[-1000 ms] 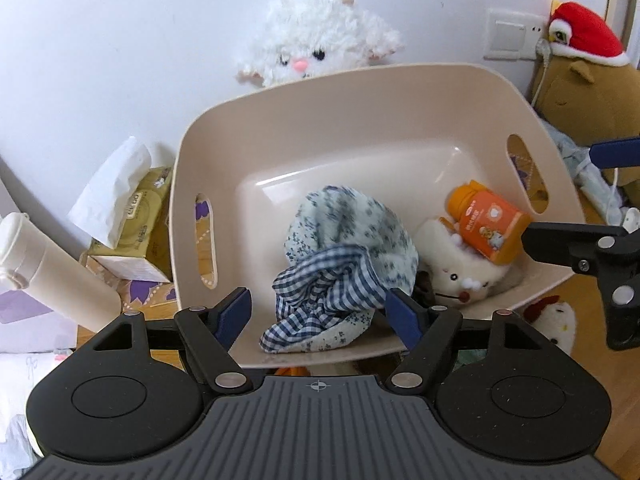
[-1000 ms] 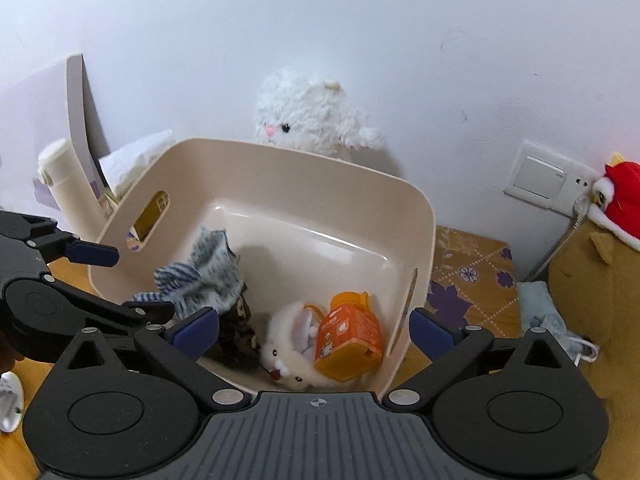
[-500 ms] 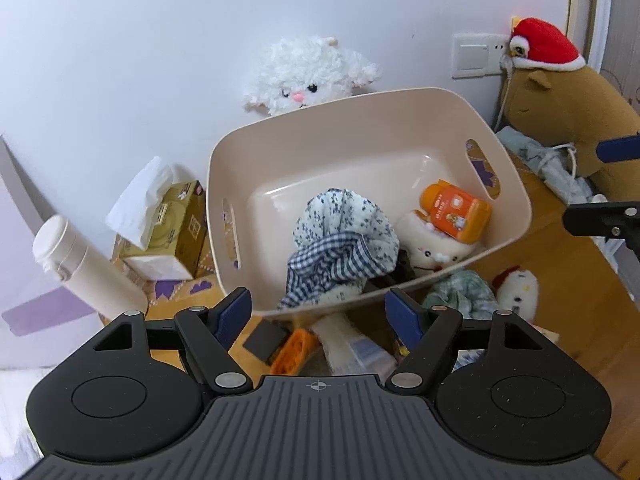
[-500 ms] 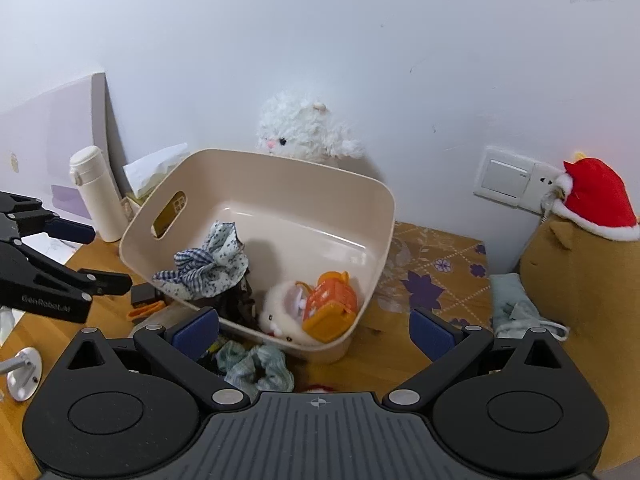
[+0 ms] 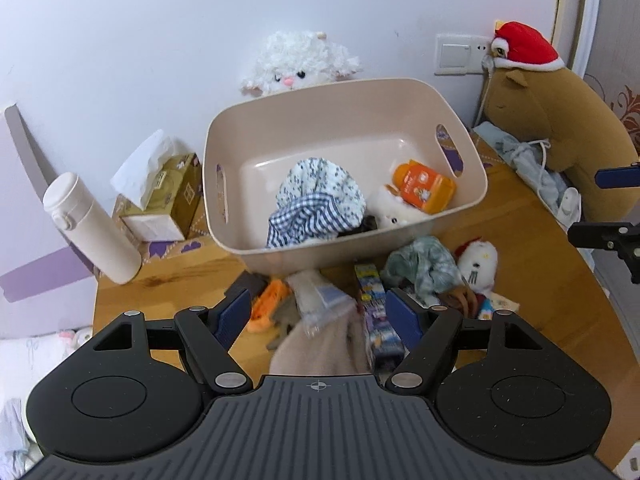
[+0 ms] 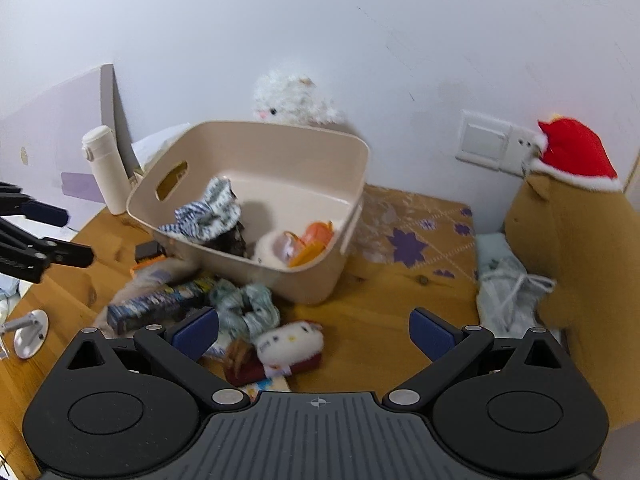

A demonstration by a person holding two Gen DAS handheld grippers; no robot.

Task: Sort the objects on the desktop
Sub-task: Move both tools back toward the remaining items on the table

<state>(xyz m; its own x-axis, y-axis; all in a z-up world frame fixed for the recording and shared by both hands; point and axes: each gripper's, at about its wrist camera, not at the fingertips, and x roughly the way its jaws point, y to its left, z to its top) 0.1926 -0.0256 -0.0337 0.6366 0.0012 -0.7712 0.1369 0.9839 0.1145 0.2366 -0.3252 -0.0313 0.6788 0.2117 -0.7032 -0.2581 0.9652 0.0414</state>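
Desktop clutter lies on the table beneath both released, empty tongs, left and right.

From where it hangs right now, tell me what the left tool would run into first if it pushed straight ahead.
Most likely the beige cloth lying between the open left tool, with the clear plastic packet on its far end. The beige bin sits beyond. Depth is hard to judge, so this is a best guess.
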